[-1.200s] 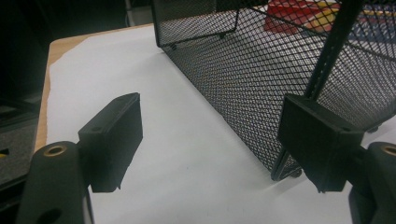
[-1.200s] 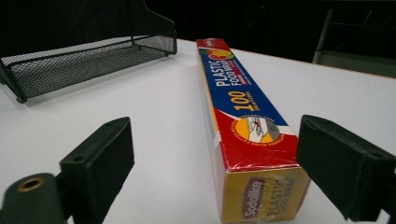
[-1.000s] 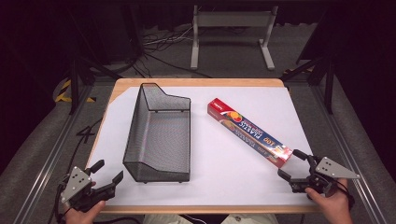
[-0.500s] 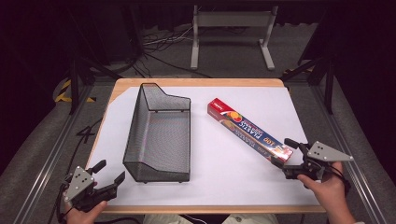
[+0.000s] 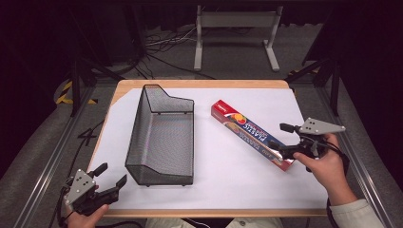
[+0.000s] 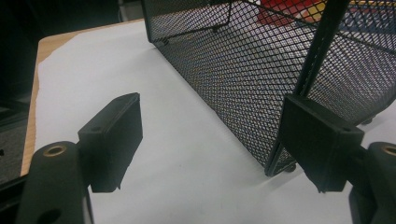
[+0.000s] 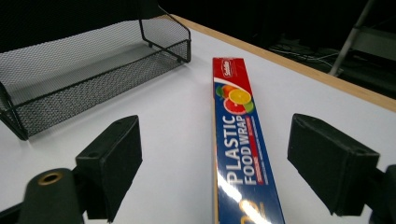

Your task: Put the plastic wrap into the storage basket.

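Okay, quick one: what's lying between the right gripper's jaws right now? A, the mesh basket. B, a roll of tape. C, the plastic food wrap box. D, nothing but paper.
C: in the right gripper view, the plastic food wrap box lies between the open jaws, untouched.

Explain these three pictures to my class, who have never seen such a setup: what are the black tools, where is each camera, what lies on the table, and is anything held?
A person sits at a white-covered wooden table, holding a black two-jaw hand gripper in each hand. One camera looks down from above; the other two ride on the grippers and look along their jaws. On the table lie a black wire-mesh basket and a long red and blue box of plastic food wrap. The left gripper rests open near the basket's corner. The right gripper straddles the box's near end; its jaws have just been closing, without pressing on it yet. Nothing is held.
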`<action>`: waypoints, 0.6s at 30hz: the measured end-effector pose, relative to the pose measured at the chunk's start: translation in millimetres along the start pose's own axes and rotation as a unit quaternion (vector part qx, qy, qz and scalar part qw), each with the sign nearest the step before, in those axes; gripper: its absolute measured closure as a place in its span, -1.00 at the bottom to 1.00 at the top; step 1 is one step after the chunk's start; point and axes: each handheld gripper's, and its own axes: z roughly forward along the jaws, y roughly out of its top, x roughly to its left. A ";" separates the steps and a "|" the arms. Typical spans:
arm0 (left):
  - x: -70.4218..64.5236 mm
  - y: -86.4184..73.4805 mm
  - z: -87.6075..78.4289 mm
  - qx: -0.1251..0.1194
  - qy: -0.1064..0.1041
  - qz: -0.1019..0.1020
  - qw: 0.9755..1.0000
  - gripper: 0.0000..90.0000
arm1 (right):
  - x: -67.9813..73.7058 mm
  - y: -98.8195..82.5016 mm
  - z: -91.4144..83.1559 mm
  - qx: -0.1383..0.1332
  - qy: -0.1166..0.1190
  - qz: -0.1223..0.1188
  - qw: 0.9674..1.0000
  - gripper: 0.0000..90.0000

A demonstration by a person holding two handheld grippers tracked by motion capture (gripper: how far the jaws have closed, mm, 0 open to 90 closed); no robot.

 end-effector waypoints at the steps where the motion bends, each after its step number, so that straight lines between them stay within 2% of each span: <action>1: -0.1 0.0 0.2 -0.001 0.000 0.000 1.000 -0.49 | -0.9 3.5 2.5 0.001 0.003 0.001 1.000 -0.59; 4: 0.0 0.0 0.0 0.000 0.000 0.000 1.000 -0.49 | -4.0 10.9 9.9 0.004 0.012 -0.003 1.000 -0.60; 8: 0.5 -0.2 -0.1 -0.001 0.000 0.001 1.000 -0.49 | -9.3 18.1 19.9 0.011 0.017 0.009 1.000 -0.65; 12: 0.7 -0.2 -0.3 -0.001 -0.001 0.000 1.000 -0.49 | -14.2 22.7 27.1 0.022 0.015 0.013 1.000 -0.65; 15: 0.7 -0.2 -0.2 0.000 -0.001 0.000 1.000 -0.49 | -17.4 27.5 32.9 0.031 0.007 0.004 0.999 -0.65; 18: 0.5 -0.1 -0.1 -0.001 0.000 0.001 1.000 -0.49 | -22.0 32.1 38.5 0.035 0.008 0.010 0.999 -0.65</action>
